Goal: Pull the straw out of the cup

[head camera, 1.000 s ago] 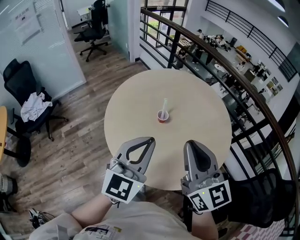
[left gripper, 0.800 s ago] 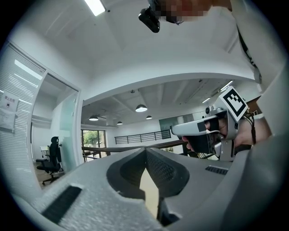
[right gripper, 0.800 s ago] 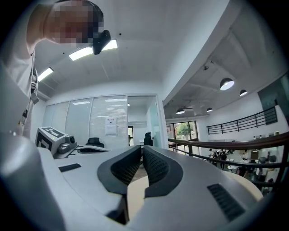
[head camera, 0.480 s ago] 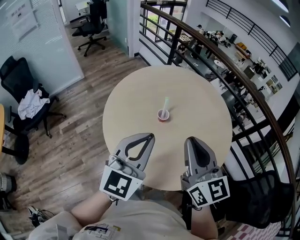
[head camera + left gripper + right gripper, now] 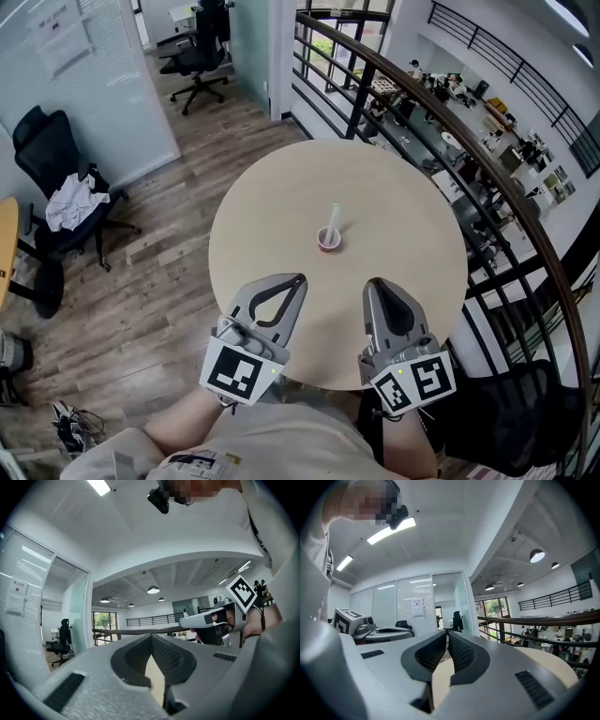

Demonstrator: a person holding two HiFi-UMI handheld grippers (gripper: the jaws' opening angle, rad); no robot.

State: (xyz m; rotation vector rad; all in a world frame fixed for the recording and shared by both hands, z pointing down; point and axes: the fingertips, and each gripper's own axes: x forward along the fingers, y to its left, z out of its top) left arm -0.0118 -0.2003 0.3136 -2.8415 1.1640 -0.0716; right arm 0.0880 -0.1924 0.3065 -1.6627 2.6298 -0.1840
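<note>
A small red cup (image 5: 328,240) stands near the middle of the round beige table (image 5: 394,206), with a pale straw (image 5: 335,217) sticking up out of it. Both grippers hover over the near edge of the table, well short of the cup. My left gripper (image 5: 301,278) is at the left, its jaws together at the tips with nothing between them. My right gripper (image 5: 372,282) is at the right, also shut and empty. In the left gripper view the jaws (image 5: 151,637) meet, and in the right gripper view the jaws (image 5: 446,633) meet too. The cup is hidden in both gripper views.
A dark curved railing (image 5: 487,178) runs close behind and to the right of the table, with a drop to a lower floor beyond. Black office chairs (image 5: 56,202) stand on the wooden floor to the left. A glass wall (image 5: 84,75) is at the far left.
Both grippers stay near the table's front edge, shut. The head view has shifted a little, so the table and cup sit slightly lower in the picture.
</note>
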